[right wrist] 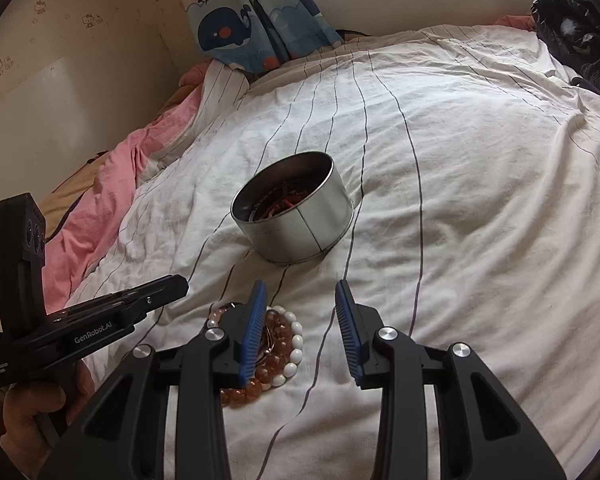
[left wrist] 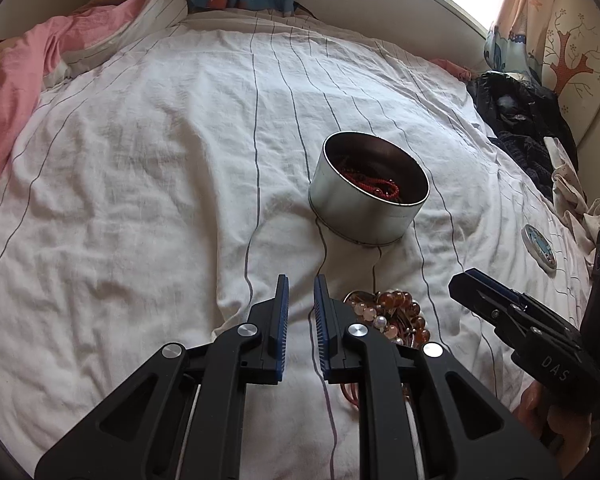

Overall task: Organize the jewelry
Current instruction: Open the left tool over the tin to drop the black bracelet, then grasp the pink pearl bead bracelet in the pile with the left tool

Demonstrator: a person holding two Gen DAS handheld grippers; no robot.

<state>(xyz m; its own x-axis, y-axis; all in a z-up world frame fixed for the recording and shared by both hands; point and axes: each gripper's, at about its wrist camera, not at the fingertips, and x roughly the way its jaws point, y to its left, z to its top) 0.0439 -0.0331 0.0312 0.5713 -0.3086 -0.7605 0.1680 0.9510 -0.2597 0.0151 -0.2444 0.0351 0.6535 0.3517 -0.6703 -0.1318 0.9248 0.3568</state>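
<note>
Already done: red beaded strands lie inside the round tin (left wrist: 366,196), mid-frame on the bed (left wrist: 140,160).
Left to do: bracelet pile (right wrist: 278,354), lower centre.
Left claw (left wrist: 301,322): nearly clenched, empty.
Right claw (right wrist: 300,330): released, empty, beside the pile.
Left view only: tin lid (left wrist: 540,249), right edge.

We see a white bedsheet (left wrist: 148,168) ruled with thin dark stripes, and at ten o'clock a plain pink quilt (left wrist: 16,92). At the centre sits a silver tin (left wrist: 356,216), dark inside, holding red beaded strings (left wrist: 374,182). At six o'clock lies a heap of bracelets (right wrist: 278,354): amber, pale pink and white beads. Our left gripper (left wrist: 301,284) and right gripper (right wrist: 302,290) are black with blue ribbed pads. At twelve o'clock hangs a blue curtain (right wrist: 240,28) printed with navy whales and red dots. The beige wallpaper (right wrist: 80,20) carries small cartoon cats.
</note>
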